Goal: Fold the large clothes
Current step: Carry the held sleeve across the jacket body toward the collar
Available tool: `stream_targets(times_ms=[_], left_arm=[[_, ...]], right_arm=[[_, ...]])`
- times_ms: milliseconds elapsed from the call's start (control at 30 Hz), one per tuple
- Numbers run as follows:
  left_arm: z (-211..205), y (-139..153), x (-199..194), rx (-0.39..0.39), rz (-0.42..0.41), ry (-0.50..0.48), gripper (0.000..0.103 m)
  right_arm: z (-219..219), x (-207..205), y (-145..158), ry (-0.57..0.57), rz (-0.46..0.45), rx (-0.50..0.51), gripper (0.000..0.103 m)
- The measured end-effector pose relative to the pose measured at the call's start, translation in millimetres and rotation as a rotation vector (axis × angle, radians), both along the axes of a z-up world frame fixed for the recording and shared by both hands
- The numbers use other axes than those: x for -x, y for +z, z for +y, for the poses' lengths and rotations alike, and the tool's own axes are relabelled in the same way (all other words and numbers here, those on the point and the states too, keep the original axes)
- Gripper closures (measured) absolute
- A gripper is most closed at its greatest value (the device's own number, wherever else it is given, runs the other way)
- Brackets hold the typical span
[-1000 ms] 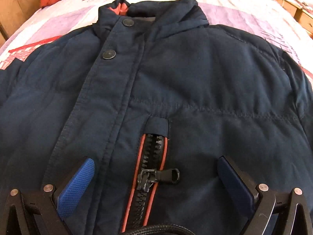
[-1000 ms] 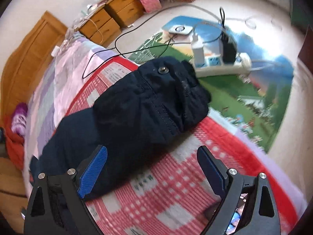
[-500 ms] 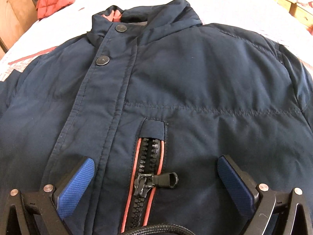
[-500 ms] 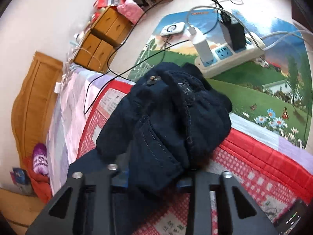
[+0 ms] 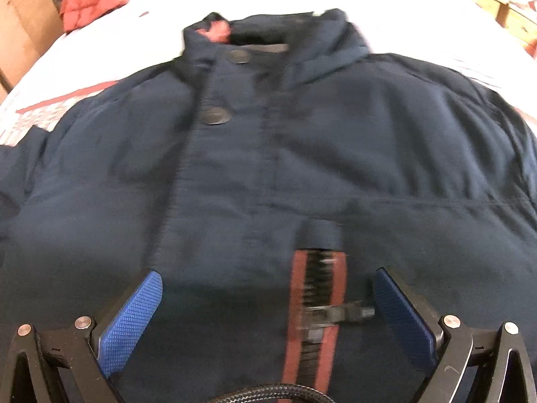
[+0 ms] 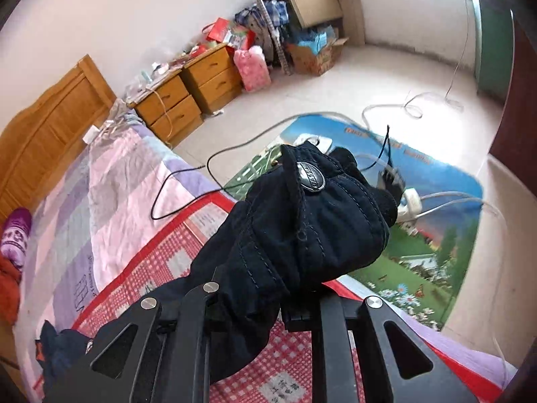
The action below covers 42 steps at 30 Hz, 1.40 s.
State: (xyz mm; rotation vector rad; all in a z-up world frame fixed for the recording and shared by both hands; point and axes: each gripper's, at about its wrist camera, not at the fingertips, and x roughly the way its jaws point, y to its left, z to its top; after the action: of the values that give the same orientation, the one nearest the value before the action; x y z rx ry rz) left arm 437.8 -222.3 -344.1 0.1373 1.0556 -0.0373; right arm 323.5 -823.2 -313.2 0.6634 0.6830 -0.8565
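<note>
Lifted now, the sleeve (image 6: pixel 302 221) hides the closing right gripper's (image 6: pixel 268 309) pads; left gripper (image 5: pixel 266 315) gapes over blurred jacket (image 5: pixel 302 154).

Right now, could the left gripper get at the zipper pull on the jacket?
Probably yes. The left gripper hangs open over the jacket front, and the zipper pull lies between its fingers, near the right-hand pad, with nothing covering it. The view is blurred, so its exact position is uncertain.

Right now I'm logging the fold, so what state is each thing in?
Jacket: spread front-up on the bed, zipped.
Sleeve cuff: lifted off the bed, snap fastened.
Left hand-held gripper: open above the jacket, holding nothing.
Right hand-held gripper: jaws closing, clamped on the sleeve cuff.
</note>
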Motion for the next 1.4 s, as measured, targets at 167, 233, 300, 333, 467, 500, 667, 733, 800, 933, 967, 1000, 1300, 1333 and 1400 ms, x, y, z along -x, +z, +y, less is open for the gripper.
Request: stream_targets(times_ms=[167, 233, 300, 333, 467, 500, 667, 733, 800, 933, 967, 1000, 1300, 1333, 1400], left_arm=[[46, 12, 1, 0.007, -0.006, 0.015, 0.0], [67, 18, 4, 0.007, -0.014, 0.016, 0.0], [84, 24, 5, 0.012, -0.019, 0.021, 0.0], [94, 27, 6, 0.014, -0.024, 0.025, 0.0], [138, 42, 17, 0.026, -0.053, 0.056, 0.0], [152, 45, 20, 0.033, -0.056, 0.064, 0.0], [209, 58, 37, 0.038, -0.068, 0.094, 0.0], [231, 60, 46, 0.019, -0.081, 0.092, 0.0], [246, 59, 54, -0.008, -0.094, 0.069, 0.0], [271, 54, 67, -0.038, -0.107, 0.05, 0.0], [277, 52, 69, -0.045, -0.108, 0.045, 0.0], [283, 48, 71, -0.054, -0.108, 0.045, 0.0], [317, 28, 74, -0.013, -0.081, 0.114, 0.0], [318, 25, 74, -0.011, -0.081, 0.116, 0.0], [317, 24, 72, -0.012, -0.077, 0.121, 0.0]], right_arm=[[50, -30, 55, 0.083, 0.054, 0.205, 0.085], [81, -48, 80, 0.145, 0.072, 0.304, 0.085], [125, -69, 106, 0.234, 0.076, 0.399, 0.085], [145, -78, 115, 0.272, 0.081, 0.441, 0.085], [259, -121, 146, 0.484, 0.067, 0.596, 0.085], [283, -128, 148, 0.528, 0.063, 0.615, 0.085], [444, -168, 132, 0.819, 0.052, 0.668, 0.086], [501, -179, 113, 0.915, 0.058, 0.656, 0.087], [551, -186, 91, 0.999, 0.078, 0.652, 0.087], [639, -193, 46, 1.143, 0.107, 0.662, 0.087], [659, -194, 34, 1.179, 0.116, 0.656, 0.087], [674, -194, 24, 1.204, 0.123, 0.651, 0.087], [746, -198, -56, 1.318, 0.246, 0.681, 0.086], [748, -197, -60, 1.328, 0.265, 0.695, 0.083], [755, -192, -65, 1.347, 0.301, 0.731, 0.079]])
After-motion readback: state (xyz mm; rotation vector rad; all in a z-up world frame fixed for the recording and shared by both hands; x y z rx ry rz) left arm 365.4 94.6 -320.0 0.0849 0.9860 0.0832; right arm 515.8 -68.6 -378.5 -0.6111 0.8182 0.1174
